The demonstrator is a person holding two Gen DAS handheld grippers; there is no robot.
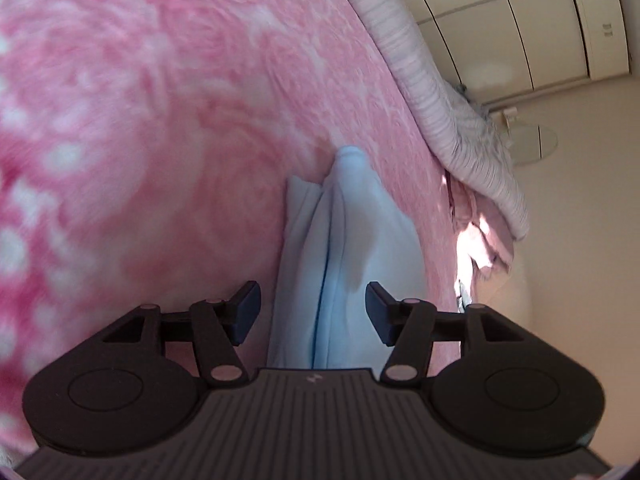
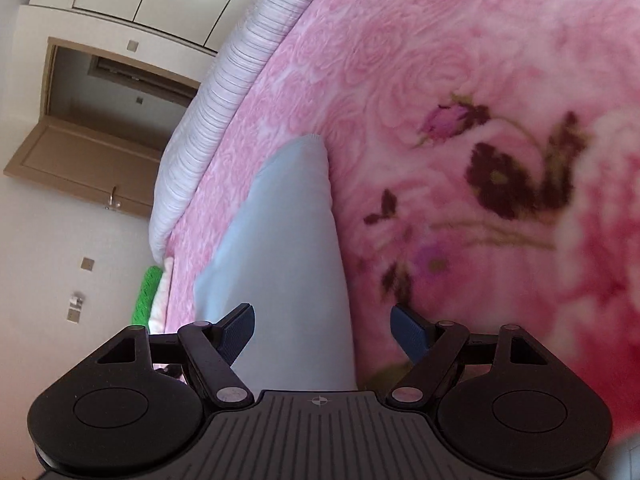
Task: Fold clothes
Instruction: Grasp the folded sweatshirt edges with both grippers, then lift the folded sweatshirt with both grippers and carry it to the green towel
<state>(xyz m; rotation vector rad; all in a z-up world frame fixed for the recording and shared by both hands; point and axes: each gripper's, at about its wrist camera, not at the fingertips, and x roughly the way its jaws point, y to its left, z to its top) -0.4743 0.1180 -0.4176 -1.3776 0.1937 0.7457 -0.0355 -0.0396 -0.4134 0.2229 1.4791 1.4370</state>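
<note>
A folded light blue garment [image 1: 352, 240] lies on a pink floral blanket [image 1: 160, 120] and runs away from the camera in a narrow strip with a seam down its middle. My left gripper [image 1: 314, 304] stands open astride its near end, and neither pad presses the cloth. The right wrist view shows the same garment [image 2: 288, 248] as a smooth pale strip on the blanket [image 2: 440, 60]. My right gripper [image 2: 324, 330] is open over its near end, the fingers wide apart and holding nothing. The near end of the garment is hidden under both gripper bodies.
A striped white quilt [image 1: 440, 112] is bunched along the bed's far edge, seen also as the quilt [image 2: 224, 112] in the right view. Beyond it stand cream wardrobe doors [image 1: 540, 28], a brown door [image 2: 88, 160] and something green [image 2: 146, 296] at the bed's corner.
</note>
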